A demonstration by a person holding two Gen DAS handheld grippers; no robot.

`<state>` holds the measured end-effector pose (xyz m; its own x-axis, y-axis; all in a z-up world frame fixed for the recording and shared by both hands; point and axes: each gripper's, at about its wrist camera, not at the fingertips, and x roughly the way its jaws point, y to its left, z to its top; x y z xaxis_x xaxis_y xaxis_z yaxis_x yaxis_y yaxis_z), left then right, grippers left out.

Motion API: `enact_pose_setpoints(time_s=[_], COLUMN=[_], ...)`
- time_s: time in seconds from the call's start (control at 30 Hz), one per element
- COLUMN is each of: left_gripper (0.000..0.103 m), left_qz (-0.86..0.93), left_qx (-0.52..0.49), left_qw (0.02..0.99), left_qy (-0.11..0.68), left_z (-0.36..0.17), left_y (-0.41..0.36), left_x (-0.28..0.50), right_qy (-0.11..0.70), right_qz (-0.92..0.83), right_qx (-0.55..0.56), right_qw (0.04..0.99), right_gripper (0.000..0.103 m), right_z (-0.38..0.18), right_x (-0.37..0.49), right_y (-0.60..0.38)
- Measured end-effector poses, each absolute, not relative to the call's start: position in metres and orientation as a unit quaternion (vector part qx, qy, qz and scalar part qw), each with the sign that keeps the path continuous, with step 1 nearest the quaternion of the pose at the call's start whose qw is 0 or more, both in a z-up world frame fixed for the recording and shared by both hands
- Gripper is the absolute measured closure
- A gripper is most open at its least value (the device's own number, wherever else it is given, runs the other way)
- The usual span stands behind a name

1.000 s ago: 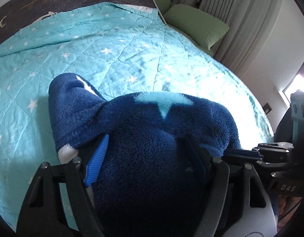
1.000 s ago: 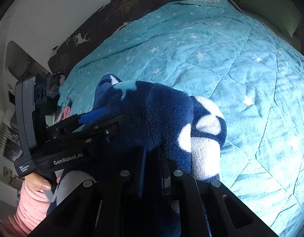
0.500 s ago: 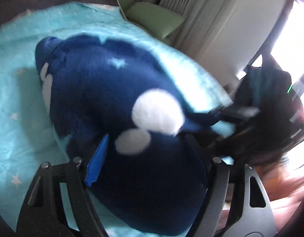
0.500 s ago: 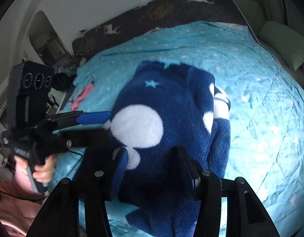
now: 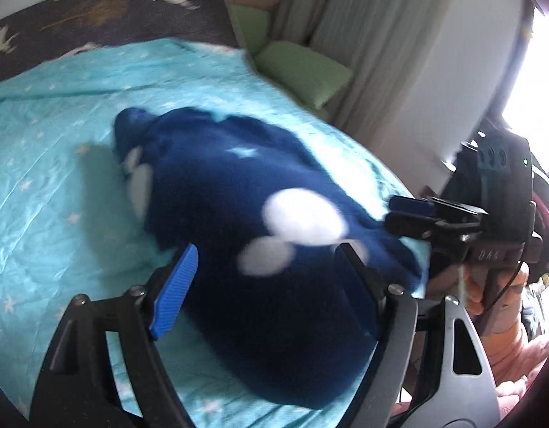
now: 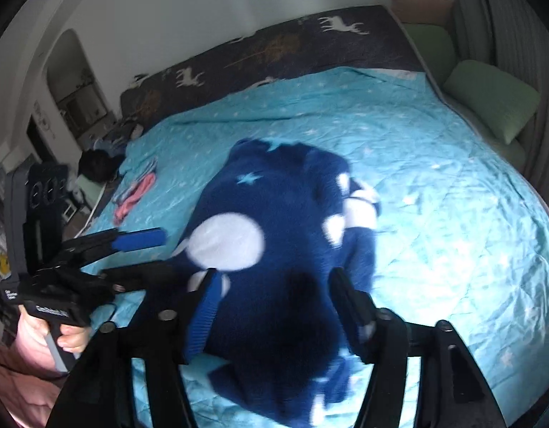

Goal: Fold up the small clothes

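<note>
A dark blue fleece garment (image 5: pixel 239 214) with white dots and pale stars lies folded in a bundle on the turquoise star quilt (image 5: pixel 60 149); it also shows in the right wrist view (image 6: pixel 274 249). My left gripper (image 5: pixel 263 278) is open and empty, its jaws standing apart above the garment's near end. It shows from the side in the right wrist view (image 6: pixel 139 253). My right gripper (image 6: pixel 271 296) is open and empty above the garment's near end. It shows at the right of the left wrist view (image 5: pixel 410 214).
Green cushions (image 5: pixel 303 71) and grey curtains (image 5: pixel 374 42) stand along the bed's far right side. A dark deer-print headboard cover (image 6: pixel 274 46) runs along the far edge. A pink cloth (image 6: pixel 135 196) and dark items (image 6: pixel 96 164) lie at the quilt's left edge.
Both grippers let go of the garment and opened. They pulled back and up, and the garment now lies flat on the quilt with the white dots on top.
</note>
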<state>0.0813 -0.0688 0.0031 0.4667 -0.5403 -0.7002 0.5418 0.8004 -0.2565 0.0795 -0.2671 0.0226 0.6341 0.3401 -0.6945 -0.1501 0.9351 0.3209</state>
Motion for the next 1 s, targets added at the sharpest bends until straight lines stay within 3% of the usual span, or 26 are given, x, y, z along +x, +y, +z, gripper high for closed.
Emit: enact_pose_setpoints(time_s=[0.07,0.2,0.3,1.0], left_gripper=[0.02,0.0,0.0,0.0], left_qz=[-0.295,-0.302,-0.312,-0.379], left_qx=[-0.026,-0.087,-0.114,-0.181], left_qw=[0.849,0.815,0.799,0.727], left_qy=[0.438,0.486,0.501,0.543], left_z=[-0.013,-0.05,-0.06,-0.096], left_y=[-0.057,-0.044,-0.042,-0.056], left_x=[0.092,0.109,0.115,0.156], right_qy=[0.425,0.48,0.5,0.501], right_qz=[0.139,0.188,0.227,0.339], right_qx=[0.157,0.227,0.329,0.32], right_qw=[0.88,0.826,0.768,0.728], right_gripper=[0.033,0.015,0.0,0.0], right_z=[0.009,-0.04,-0.087,-0.088], right_x=[0.086,0.103,0.117,0.18], right_y=[-0.283,-0.296,-0.312,-0.293])
